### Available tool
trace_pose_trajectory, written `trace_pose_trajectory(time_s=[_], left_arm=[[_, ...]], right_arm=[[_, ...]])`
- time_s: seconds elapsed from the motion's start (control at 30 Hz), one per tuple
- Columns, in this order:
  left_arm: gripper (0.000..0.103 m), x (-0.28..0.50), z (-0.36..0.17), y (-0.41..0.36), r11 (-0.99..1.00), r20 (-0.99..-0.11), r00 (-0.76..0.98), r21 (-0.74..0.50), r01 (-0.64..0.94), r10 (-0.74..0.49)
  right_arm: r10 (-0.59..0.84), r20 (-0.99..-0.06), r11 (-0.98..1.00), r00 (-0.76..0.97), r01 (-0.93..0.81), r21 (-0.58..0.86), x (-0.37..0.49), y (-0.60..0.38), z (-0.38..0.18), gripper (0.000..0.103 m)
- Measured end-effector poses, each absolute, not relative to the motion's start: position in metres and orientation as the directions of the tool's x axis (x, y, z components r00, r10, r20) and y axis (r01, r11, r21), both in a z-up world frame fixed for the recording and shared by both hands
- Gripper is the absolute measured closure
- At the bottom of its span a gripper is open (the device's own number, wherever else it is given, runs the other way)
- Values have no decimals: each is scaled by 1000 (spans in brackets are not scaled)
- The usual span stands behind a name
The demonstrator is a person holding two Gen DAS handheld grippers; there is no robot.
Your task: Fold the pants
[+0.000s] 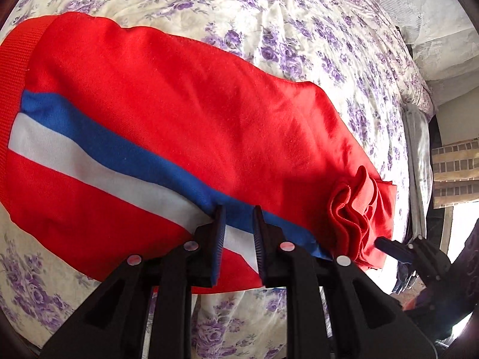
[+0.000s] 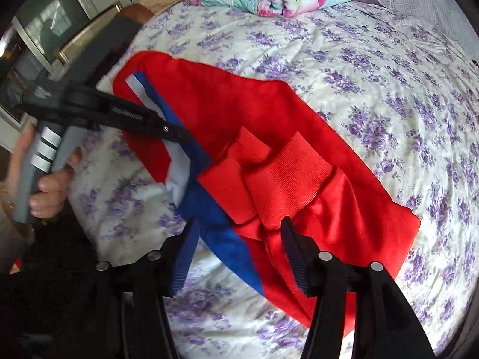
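Red, blue-and-white-striped pants point(image 1: 179, 113) on purple-flowered cream sheet point(image 1: 299, 24).

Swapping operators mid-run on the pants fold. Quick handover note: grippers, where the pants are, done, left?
Left gripper: jaws narrow, pinching the pants at the blue and white side stripe, near the edge closest to you.
Right gripper: open, nothing between the pads, above the ribbed cuffs.
Pants: on the floral bedsheet, legs stacked one on the other, cuffs lying bunched on top of the fabric.
Done: apparently a lengthwise fold, with the cuff end brought over.
Left: release the left grip, flatten the cuffs, probably one more fold to make it compact.
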State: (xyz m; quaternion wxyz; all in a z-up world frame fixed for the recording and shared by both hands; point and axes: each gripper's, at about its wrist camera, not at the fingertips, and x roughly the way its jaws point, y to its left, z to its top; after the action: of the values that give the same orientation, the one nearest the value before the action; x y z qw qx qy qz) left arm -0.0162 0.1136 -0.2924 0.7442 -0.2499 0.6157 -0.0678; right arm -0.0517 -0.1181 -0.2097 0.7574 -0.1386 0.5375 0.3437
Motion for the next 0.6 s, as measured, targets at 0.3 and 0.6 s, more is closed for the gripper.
trace_pose_trajectory(time_s=[0.3, 0.6], left_arm=[[86, -16, -296, 118, 849, -869, 238, -483, -214, -435], [82, -26, -269, 131, 834, -857, 286, -498, -238, -429]], right_arm=[[405, -911, 791, 77, -529, 307, -14, -125, -270, 100], [373, -912, 819, 172, -522, 237, 5, -115, -233, 96]])
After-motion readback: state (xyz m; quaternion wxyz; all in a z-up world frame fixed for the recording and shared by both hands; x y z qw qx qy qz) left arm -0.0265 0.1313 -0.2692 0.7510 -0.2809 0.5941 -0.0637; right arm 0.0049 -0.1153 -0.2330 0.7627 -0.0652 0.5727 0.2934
